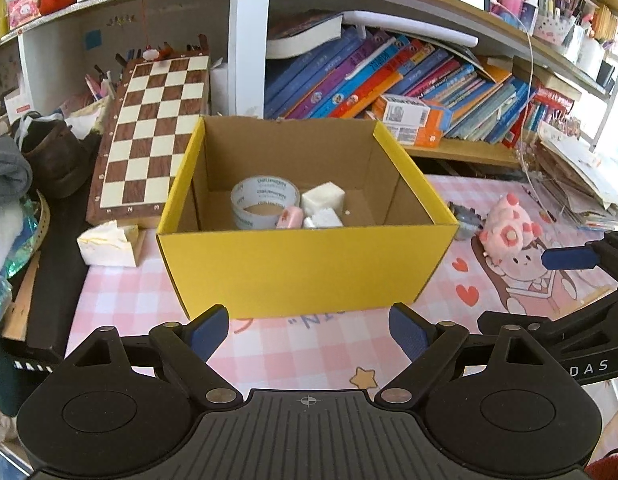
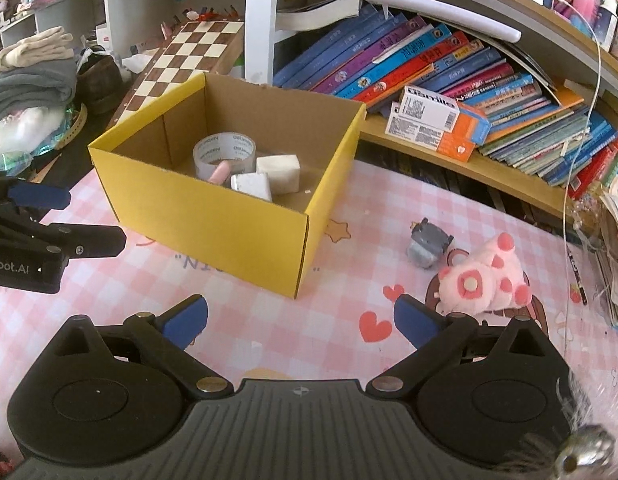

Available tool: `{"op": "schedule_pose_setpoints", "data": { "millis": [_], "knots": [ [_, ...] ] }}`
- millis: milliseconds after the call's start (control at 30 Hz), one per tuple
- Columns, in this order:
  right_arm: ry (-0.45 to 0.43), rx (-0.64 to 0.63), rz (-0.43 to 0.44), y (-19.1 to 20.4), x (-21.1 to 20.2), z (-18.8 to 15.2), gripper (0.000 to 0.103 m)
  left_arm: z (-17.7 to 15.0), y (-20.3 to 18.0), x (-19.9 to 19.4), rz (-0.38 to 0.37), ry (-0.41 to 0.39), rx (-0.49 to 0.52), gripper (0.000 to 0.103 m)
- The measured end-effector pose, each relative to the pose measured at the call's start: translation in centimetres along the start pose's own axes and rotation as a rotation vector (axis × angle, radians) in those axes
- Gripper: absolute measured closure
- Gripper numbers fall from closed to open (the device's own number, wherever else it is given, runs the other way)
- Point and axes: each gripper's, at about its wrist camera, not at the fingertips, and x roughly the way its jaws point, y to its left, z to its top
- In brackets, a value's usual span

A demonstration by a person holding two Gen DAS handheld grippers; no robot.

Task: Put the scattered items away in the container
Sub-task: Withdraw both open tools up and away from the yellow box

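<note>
On the pink mat: the yellow box (image 1: 305, 268) is set in the middle, open at the top, with brown card inside.
Inside the box: a tape roll (image 1: 264, 200) is seen at the left, lying against the bigger white block (image 1: 323, 197). A smaller white block (image 1: 323, 219) and a little pink thing (image 1: 289, 217) are seen in front of them, all close together.
Still out on the mat: a pink plush toy (image 2: 485, 280) is found to the right of the box, well apart from it. A small grey toy (image 2: 427, 246) is seen just beside the plush toy, between it and the box.
Left gripper (image 1: 309, 330): its blue pads are held wide apart in front of the box's near wall. Nothing is held between them.
Right gripper (image 2: 301, 318): its blue pads are held wide apart too, above the mat by the box's corner. Nothing is held. The plush toy is seen just past its right finger.
Behind the box: a chess board (image 1: 149, 132) is leaned at the left, and rows of slanted books (image 1: 389, 76) are kept on a shelf at the right.
Left of the box: a torn white foam piece (image 1: 107, 244) is lying at the mat's edge.
</note>
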Motion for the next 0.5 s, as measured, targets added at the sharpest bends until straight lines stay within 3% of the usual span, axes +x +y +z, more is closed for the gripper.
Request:
{"op": "schedule_pose_setpoints", "data": {
  "millis": [500],
  "knots": [
    [0.007, 0.027, 0.001, -1.8, -0.7, -1.8, 0.002, -1.0, -2.6, -0.1, 0.006, 0.035, -0.002, 0.013]
  ]
}}
